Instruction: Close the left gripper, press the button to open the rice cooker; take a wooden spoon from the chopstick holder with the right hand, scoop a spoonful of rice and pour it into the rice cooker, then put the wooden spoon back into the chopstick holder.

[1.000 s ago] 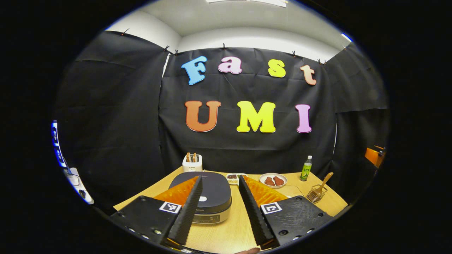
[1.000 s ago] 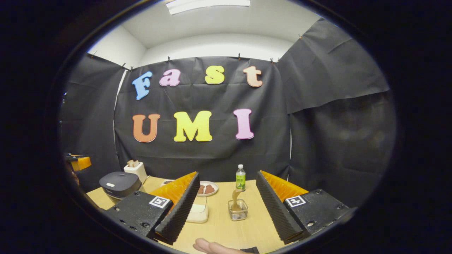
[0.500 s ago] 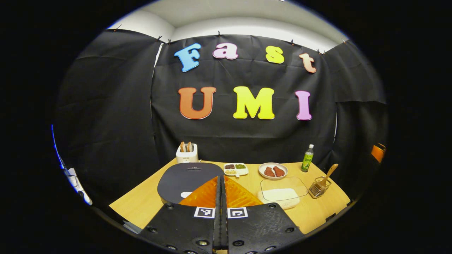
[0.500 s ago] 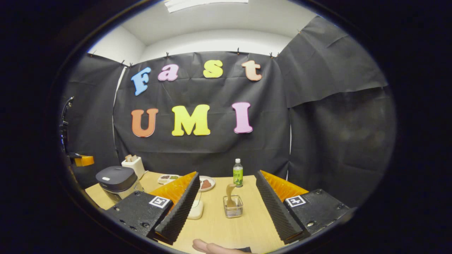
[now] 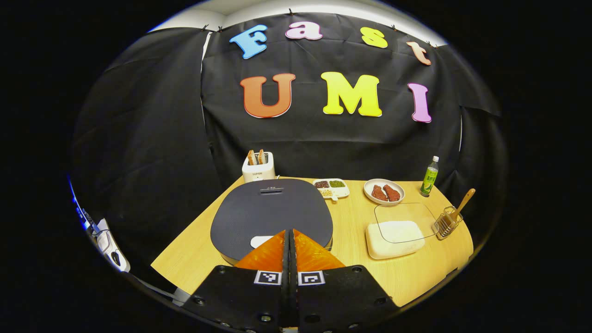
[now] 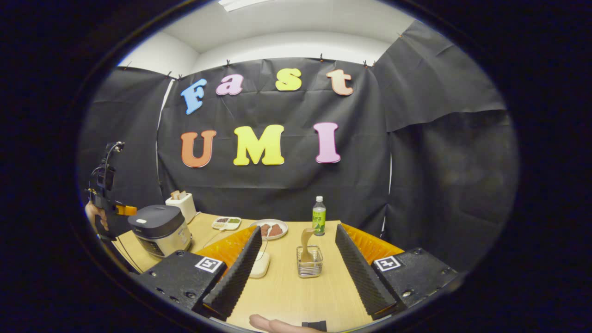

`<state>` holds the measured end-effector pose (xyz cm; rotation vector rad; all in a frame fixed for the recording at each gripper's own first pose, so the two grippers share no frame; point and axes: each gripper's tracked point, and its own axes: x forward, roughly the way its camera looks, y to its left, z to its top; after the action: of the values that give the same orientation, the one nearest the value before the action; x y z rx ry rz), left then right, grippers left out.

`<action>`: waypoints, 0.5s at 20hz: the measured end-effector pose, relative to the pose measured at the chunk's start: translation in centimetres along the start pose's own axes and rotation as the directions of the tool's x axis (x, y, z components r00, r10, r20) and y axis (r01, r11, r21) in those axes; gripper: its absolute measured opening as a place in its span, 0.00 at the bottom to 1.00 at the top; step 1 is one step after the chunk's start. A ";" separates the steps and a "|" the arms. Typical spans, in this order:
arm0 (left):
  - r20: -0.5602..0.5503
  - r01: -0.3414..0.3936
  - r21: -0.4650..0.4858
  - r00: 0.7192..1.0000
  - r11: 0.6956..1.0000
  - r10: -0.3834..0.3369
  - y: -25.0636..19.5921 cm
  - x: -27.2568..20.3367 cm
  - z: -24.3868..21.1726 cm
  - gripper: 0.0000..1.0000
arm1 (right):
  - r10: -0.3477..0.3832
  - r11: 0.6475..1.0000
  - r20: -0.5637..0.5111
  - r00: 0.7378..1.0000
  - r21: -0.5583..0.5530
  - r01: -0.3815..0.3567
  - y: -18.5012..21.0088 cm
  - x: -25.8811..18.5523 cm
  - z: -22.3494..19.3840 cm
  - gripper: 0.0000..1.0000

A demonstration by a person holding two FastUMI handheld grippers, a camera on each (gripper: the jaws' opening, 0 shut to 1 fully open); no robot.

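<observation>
The dark-lidded rice cooker (image 5: 273,210) stands closed at the table's left, with a white button (image 5: 260,241) near the lid's front edge. My left gripper (image 5: 289,232) is shut and empty, hovering over the front of the lid just right of the button. The wooden spoon (image 6: 306,241) stands in the wire chopstick holder (image 6: 309,268), straight ahead of my right gripper (image 6: 298,229), which is open and some way short of it. A white container of rice (image 5: 394,238) lies between the cooker and the holder (image 5: 445,224), its clear lid (image 5: 404,221) pushed partly back.
Along the back stand a toaster (image 5: 258,169), a divided dish (image 5: 330,186), a plate of meat (image 5: 384,191) and a green bottle (image 5: 430,175). The right gripper view has the cooker (image 6: 159,229) at far left with a hand (image 6: 92,215) beside it. A fingertip (image 6: 270,323) pokes in at its bottom.
My left gripper went from open to shut, then rose and tilted down over the cooker lid. The right gripper stayed open and barely shifted.
</observation>
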<state>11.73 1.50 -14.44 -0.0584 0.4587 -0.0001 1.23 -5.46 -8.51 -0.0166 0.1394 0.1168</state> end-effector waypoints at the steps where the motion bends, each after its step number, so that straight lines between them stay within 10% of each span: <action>1: -0.007 -0.015 -0.013 1.000 1.000 0.015 0.5 0.4 -0.1 0.00 | 0.002 1.000 -0.002 1.000 0.002 -0.002 0.0 -0.1 -0.2 1.00; 10: -0.037 0.010 -0.065 0.999 0.998 -0.013 1.0 2.5 -1.3 0.00 | -0.055 0.998 0.051 0.997 0.030 0.053 -1.4 -1.3 0.6 1.00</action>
<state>13.45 2.38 -16.76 -0.1248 0.4956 0.0023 0.21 -6.98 -7.72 0.0117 0.0884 0.0612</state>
